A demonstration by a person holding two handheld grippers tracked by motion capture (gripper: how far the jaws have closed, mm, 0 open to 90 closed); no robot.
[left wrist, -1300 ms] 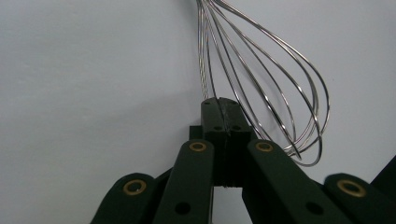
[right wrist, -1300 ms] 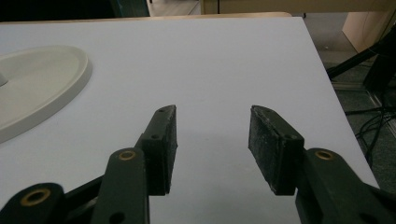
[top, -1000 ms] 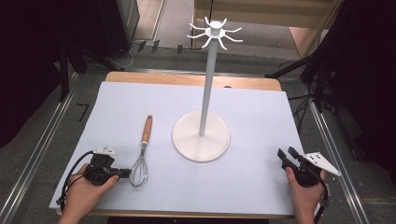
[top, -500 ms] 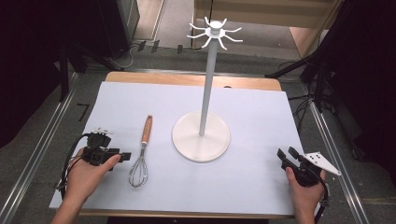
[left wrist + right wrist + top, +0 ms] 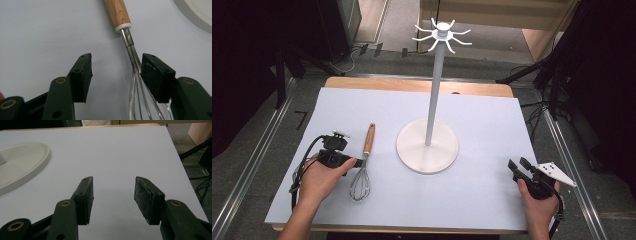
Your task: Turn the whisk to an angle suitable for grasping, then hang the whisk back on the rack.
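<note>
Whisk (image 5: 362,170) with light wood-grain handle and silver wires, white stand (image 5: 428,146), pale lavender table cover (image 5: 492,125)

One whisk (image 5: 362,169), one stand (image 5: 428,145)

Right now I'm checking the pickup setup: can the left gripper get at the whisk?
Probably yes: the left gripper stands open around the whisk neck, one pad beside its wires, nothing between.

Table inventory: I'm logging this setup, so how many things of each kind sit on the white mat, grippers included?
Whisk with wooden handle: 1
White hook stand: 1
Hand-held grippers: 2, the left gripper open around the whisk's wires, the right gripper open over the bare mat
Total: 4
</note>
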